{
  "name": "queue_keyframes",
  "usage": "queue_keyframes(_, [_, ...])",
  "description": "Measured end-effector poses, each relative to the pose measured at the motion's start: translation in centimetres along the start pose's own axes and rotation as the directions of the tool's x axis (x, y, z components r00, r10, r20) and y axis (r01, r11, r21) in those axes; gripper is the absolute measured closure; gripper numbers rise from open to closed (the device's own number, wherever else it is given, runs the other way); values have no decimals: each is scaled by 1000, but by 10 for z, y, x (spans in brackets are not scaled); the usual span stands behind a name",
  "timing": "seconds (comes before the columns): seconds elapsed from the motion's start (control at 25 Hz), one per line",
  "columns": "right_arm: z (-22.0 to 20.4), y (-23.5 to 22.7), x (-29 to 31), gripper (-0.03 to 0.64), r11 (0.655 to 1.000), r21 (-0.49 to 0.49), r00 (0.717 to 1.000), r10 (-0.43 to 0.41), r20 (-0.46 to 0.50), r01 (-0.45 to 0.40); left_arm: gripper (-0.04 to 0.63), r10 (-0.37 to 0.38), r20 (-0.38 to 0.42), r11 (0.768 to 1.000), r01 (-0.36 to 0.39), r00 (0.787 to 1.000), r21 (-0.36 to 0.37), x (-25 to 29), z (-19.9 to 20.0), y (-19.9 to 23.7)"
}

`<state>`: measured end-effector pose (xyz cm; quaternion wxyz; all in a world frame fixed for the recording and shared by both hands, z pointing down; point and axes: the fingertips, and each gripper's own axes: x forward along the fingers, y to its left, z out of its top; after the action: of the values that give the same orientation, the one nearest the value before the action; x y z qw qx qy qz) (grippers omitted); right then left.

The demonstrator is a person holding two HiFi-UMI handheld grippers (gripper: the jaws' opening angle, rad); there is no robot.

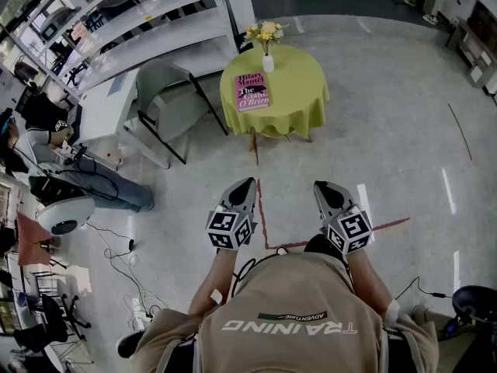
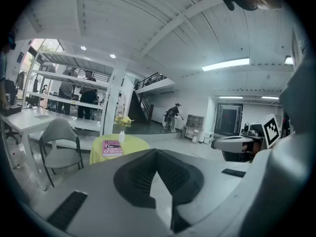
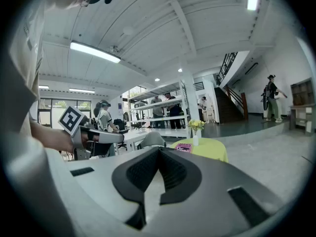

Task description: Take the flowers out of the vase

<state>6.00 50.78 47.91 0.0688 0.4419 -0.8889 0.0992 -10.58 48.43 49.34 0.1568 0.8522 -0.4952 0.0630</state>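
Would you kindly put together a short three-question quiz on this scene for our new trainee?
1. True or false: the flowers stand in the vase on the table.
2. The book lies: A flat beside the vase; B propped against the vase; C under the vase.
3. Fill in: the left gripper and the right gripper are both ____ (open or shut), with nothing held.

Key: 1 true; 2 A; 3 shut.
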Motion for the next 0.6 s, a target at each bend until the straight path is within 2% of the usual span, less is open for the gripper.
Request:
queue_keyframes(0.24, [8,6,15,620,1000,-18,1000,18,-6,-18,595,-2,18,1000,3,1000,-15,9,6,12])
queue_keyframes(0.44, [13,-22,35,618,1000,-1,1000,13,-22,-13,595,-1,-10,999,0,1000,-42,35,7,17])
queue_keyframes(0.6, [4,-53,58,618,999,15,999,39,-37,-39,595,29,-31,998,-31,999,-46,62,10,30])
